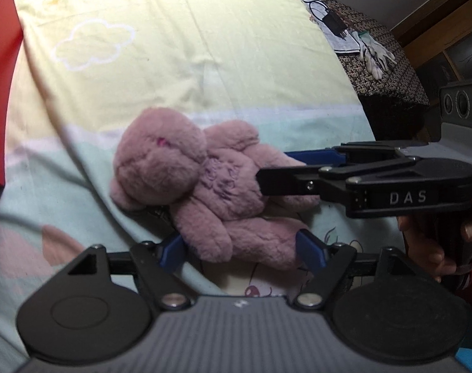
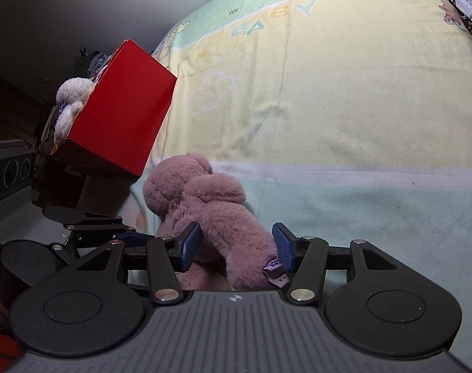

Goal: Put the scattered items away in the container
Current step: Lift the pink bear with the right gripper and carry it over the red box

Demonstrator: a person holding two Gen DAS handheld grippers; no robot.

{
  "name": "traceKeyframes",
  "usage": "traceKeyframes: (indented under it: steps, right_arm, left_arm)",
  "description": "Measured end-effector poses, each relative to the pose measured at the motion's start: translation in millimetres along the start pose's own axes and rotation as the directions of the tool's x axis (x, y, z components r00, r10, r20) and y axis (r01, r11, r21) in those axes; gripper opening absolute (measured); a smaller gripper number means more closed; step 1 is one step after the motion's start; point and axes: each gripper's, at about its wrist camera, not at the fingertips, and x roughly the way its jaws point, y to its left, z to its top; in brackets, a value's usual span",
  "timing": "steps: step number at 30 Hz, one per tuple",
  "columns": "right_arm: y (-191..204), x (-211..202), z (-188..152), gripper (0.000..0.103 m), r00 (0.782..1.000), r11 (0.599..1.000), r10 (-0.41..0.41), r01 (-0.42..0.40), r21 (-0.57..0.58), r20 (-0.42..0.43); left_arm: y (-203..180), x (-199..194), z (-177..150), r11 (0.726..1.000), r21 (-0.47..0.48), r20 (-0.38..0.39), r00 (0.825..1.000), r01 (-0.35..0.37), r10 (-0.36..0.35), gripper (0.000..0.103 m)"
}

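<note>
Pink plush bear (image 1: 205, 186) lies on the bed sheet (image 1: 180, 62), its legs between the parted pads of both the left hand-held gripper (image 1: 242, 251) and the right hand-held gripper (image 2: 236, 245), neither clamping it. Farther off, the red box (image 2: 124, 118) already holds a white plush (image 2: 70, 105), so the bear remains to be tidied.

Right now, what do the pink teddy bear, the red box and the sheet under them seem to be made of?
Pink teddy bear: soft plush, matte, fuzzy pile, sewn label on one leg.
Red box: probably cardboard, with flat, sharp-edged, smooth matte faces.
Sheet: woven or terry-like cotton, judging by its fine creases and printed cartoon pattern; the exact fabric is unclear.
</note>
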Motion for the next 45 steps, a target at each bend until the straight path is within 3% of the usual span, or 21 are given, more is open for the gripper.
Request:
traceKeyframes:
  steps: [3, 7, 9, 19, 28, 39, 45]
  right_arm:
    - [-2.4, -1.5, -6.1, 0.032, 1.0, 1.0, -0.012, 0.012, 0.029, -0.023]
    - [-13.6, -7.9, -18.6, 0.03, 1.0, 0.988, 0.023, -0.02, 0.153, -0.018]
    - [-12.4, -11.0, -26.2, 0.028, 0.999, 0.982, 0.03, -0.026, 0.188, -0.017]
    - [12.4, -42.9, -34.7, 0.028, 0.984, 0.948, 0.022, -0.078, 0.309, 0.179]
    - [69.9, -37.7, -9.0, 0.028, 0.934, 0.937, 0.054, -0.17, 0.304, 0.354]
    - [133.2, -4.7, 34.8, 0.028, 0.871, 0.935, 0.096, -0.244, 0.256, 0.481]
    - [163.2, 10.2, 56.4, 0.028, 0.852, 0.939, 0.11, -0.258, 0.227, 0.512]
  left_arm:
    - [0.7, 2.3, 4.9, 1.0, -0.01, 0.001, 1.0, 0.007, -0.007, 0.075]
    - [-7.5, 1.6, 4.6, 0.996, 0.063, 0.023, 0.998, -0.058, 0.056, 0.055]
    - [-6.5, 0.3, 4.3, 0.995, 0.082, 0.023, 0.998, -0.06, 0.058, 0.052]
    - [-19.9, -42.5, 14.9, 0.972, 0.226, 0.113, 0.993, -0.064, 0.04, 0.052]
    - [1.2, -118.6, 32.0, 0.933, 0.33, 0.222, 0.973, -0.141, 0.068, 0.052]
    - [63.1, -189.2, 49.6, 0.924, 0.323, 0.351, 0.932, -0.207, 0.087, 0.052]
    - [96.5, -219.0, 58.9, 0.924, 0.311, 0.406, 0.91, -0.224, 0.084, 0.052]
